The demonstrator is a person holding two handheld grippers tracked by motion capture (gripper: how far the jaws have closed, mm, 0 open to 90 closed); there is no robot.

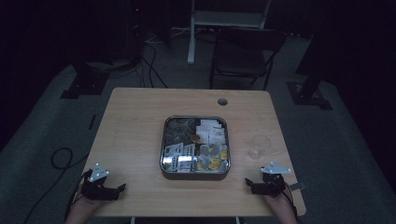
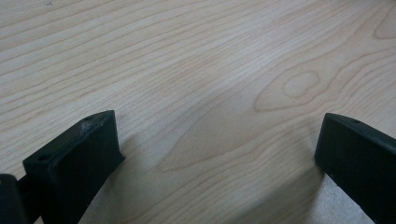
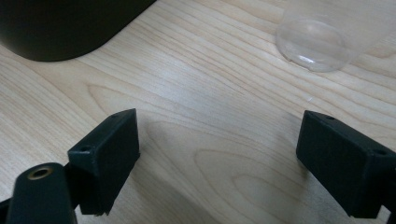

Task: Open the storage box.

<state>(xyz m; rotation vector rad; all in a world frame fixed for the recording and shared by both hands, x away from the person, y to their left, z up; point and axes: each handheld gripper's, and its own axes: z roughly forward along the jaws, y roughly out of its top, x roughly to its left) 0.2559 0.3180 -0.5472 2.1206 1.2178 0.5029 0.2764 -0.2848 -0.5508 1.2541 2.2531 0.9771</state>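
Note:
A square metal tray (image 1: 163, 161) sits in the middle of the wooden table (image 1: 135, 121), its compartments filled with several kinds of small packets. A clear plastic cup (image 1: 258, 144) lies on its side right of the tray. My left gripper (image 1: 120, 189) rests near the front left edge, and in the left gripper view its jaws (image 2: 217, 135) stand wide apart over bare wood. My right gripper (image 1: 249, 184) rests near the front right edge, open. In the right gripper view nothing lies between its jaws (image 3: 219, 135), with the tray's dark wall (image 3: 60, 28) ahead left and the cup (image 3: 313, 44) ahead right.
A cable hole (image 1: 222, 101) is cut in the table's far side. A dark chair (image 1: 247, 51) stands behind the table, and cables (image 1: 60, 158) lie on the floor at the left. The room around is dim.

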